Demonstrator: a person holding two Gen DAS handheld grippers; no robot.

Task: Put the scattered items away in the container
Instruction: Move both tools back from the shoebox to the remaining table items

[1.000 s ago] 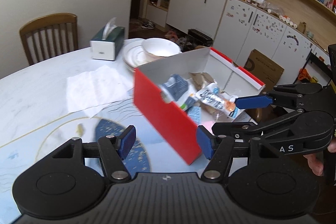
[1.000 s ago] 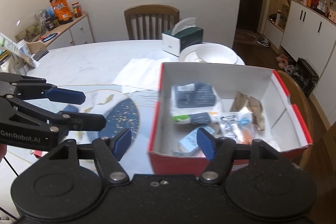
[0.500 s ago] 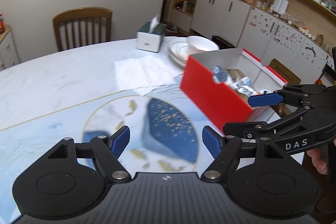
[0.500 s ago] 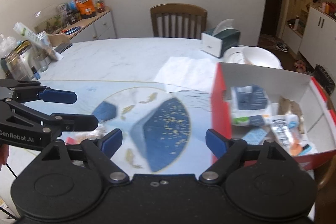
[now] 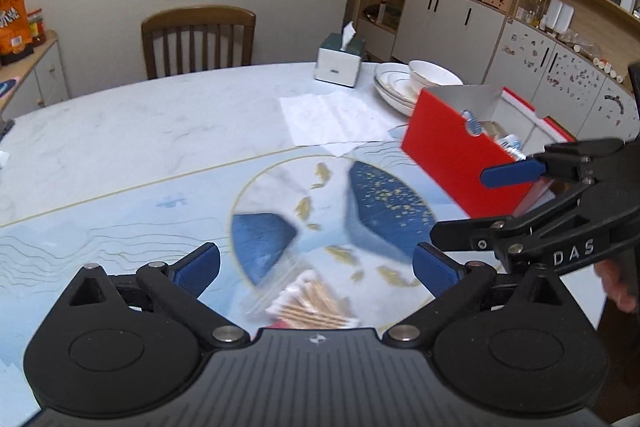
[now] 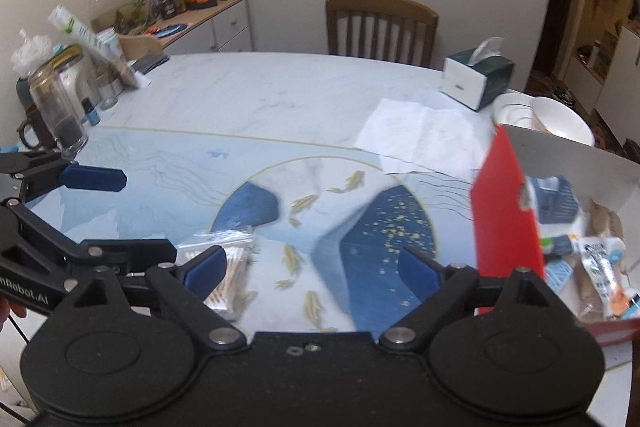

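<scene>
My left tool (image 5: pixel 316 269) stands wide open, its jaws having just spread further, with nothing pressed between the pads; my right tool (image 6: pixel 312 267) has likewise just been opening and grips nothing. Just below the left tool a clear bag of cotton swabs (image 5: pixel 308 303) lies loose on the table (image 5: pixel 120 147), the one scattered item I can still make out. Further off to the right sits the red box (image 5: pixel 452 163), already holding several things: a grey-blue packet (image 6: pixel 556 203), a tube (image 6: pixel 600 267) and some wrappers I can't name. So I judge most of the tidying done, with the swabs left to fetch. Beyond lie a paper sheet (image 5: pixel 328 119), a tissue box (image 5: pixel 340 61) and stacked bowls (image 5: pixel 420 79), likely not mine to move.
</scene>
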